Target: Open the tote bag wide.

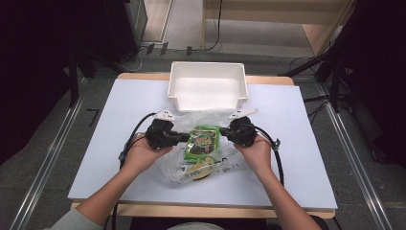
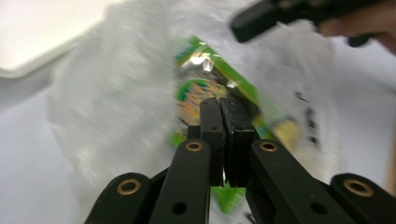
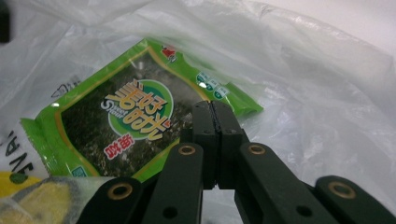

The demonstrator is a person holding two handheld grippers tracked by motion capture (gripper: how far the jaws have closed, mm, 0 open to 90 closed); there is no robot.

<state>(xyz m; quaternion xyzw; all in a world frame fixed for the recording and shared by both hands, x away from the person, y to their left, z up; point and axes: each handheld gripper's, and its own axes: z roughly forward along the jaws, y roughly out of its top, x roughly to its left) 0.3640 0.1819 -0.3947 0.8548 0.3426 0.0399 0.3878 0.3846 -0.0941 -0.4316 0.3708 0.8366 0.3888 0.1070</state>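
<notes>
Bag, clear plastic (image 1: 207,143), mid-table before white bin (image 1: 207,86); green snack packet (image 1: 203,142) inside. Left gripper (image 1: 184,137) and right gripper (image 1: 225,130), jaws fully closed, pinch opposite film edges, apparently spreading the mouth for access.

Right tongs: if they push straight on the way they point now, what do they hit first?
Most likely the clear plastic bag they are pinching, then the green snack packet inside it. Beyond that the left tongs face them, though depth is hard to judge.
</notes>
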